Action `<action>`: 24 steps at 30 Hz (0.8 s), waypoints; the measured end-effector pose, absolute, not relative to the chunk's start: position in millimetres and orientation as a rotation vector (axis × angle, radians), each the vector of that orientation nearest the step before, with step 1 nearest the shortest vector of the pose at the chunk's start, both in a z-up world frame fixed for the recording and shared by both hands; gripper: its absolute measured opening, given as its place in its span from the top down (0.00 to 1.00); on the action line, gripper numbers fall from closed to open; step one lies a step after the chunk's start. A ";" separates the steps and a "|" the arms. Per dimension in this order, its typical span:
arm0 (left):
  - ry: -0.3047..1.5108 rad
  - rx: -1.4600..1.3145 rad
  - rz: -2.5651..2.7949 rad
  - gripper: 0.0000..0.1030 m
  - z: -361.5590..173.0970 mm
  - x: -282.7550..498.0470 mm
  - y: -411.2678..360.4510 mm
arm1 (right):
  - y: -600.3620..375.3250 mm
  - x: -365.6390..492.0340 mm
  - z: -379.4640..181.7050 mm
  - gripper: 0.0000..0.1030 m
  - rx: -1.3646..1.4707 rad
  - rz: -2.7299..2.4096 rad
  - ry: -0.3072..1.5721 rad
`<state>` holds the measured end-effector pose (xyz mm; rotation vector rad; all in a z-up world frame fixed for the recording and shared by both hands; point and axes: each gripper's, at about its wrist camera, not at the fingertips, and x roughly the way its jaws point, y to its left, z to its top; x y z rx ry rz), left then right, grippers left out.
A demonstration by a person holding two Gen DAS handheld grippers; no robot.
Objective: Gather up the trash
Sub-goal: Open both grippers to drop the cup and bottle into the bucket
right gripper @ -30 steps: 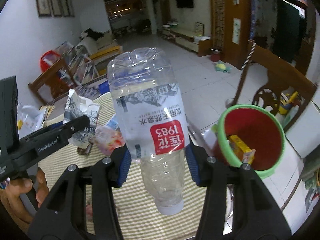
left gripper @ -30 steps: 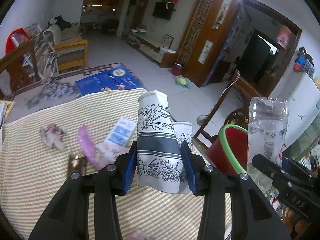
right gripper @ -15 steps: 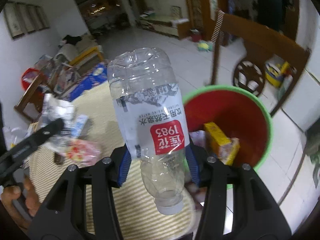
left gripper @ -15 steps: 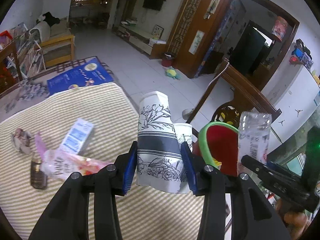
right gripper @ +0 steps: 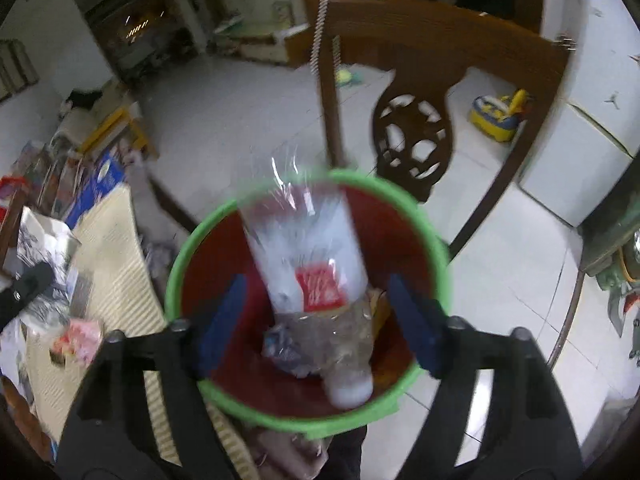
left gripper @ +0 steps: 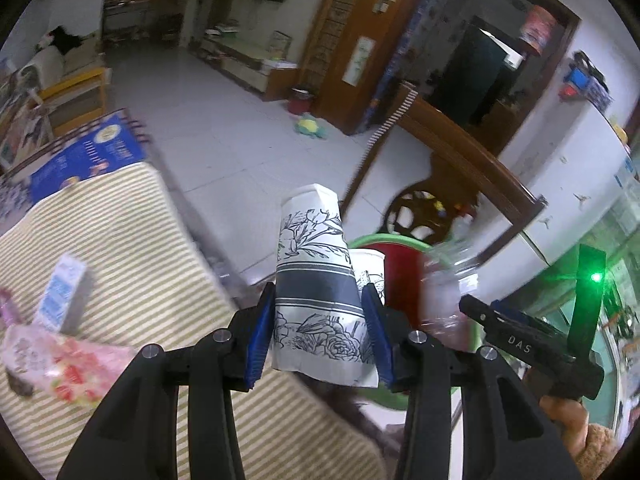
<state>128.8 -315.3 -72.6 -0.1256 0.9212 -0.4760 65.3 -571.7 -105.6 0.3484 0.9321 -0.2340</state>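
Note:
My left gripper (left gripper: 319, 332) is shut on stacked paper cups (left gripper: 316, 280) with black flower prints, held beside the red bin with a green rim (left gripper: 376, 240). My right gripper (right gripper: 316, 316) is open right above the bin (right gripper: 434, 248). A clear plastic bottle (right gripper: 308, 256) with a red label is blurred between the spread jaws, cap end down inside the bin, touching neither pad. The bottle shows as a blur in the left wrist view (left gripper: 444, 292). Other trash lies at the bin's bottom.
A striped tablecloth (left gripper: 120, 240) carries a pink wrapper (left gripper: 68, 364) and a blue-white carton (left gripper: 60, 292). A wooden chair (right gripper: 420, 92) stands behind the bin. The other gripper's body (left gripper: 532, 348) is at the right.
My right gripper moved over the bin and opened, letting go of the bottle, which now drops into the bin. My left gripper moved right toward the bin with the cups.

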 end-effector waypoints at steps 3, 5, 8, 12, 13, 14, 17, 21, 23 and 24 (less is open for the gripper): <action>0.945 -0.090 -0.537 0.61 -81.5 134.5 -349.3 | -586.8 57.9 -103.6 0.29 0.357 -0.258 0.925; 0.959 -0.074 -0.567 0.61 -87.2 135.8 -365.4 | -598.2 49.0 -103.1 0.28 0.384 -0.276 0.922; 0.971 -0.034 -0.618 0.61 -95.8 136.8 -396.2 | -611.3 38.0 -103.4 0.26 0.409 -0.298 0.923; 0.970 -0.004 -0.659 0.56 -98.4 135.7 -419.9 | -622.4 23.8 -100.8 0.26 0.420 -0.327 0.920; 0.973 0.001 -0.663 0.40 -98.8 135.6 -423.9 | -623.9 21.2 -99.6 0.26 0.419 -0.332 0.916; 0.972 0.000 -0.662 0.33 -98.4 135.6 -425.8 | -624.6 18.8 -97.8 0.26 0.416 -0.336 0.910; 0.952 -0.021 -0.655 0.30 -93.4 132.2 -421.7 | -622.9 11.6 -89.5 0.26 0.400 -0.336 0.890; 0.937 -0.037 -0.624 0.29 -86.5 128.2 -406.3 | -614.2 12.1 -82.8 0.25 0.391 -0.310 0.875; 0.926 -0.063 -0.592 0.27 -82.3 124.9 -390.1 | -605.2 14.3 -80.4 0.23 0.380 -0.289 0.872; 0.923 -0.078 -0.579 0.27 -80.8 123.1 -380.9 | -598.7 16.1 -79.3 0.22 0.372 -0.273 0.874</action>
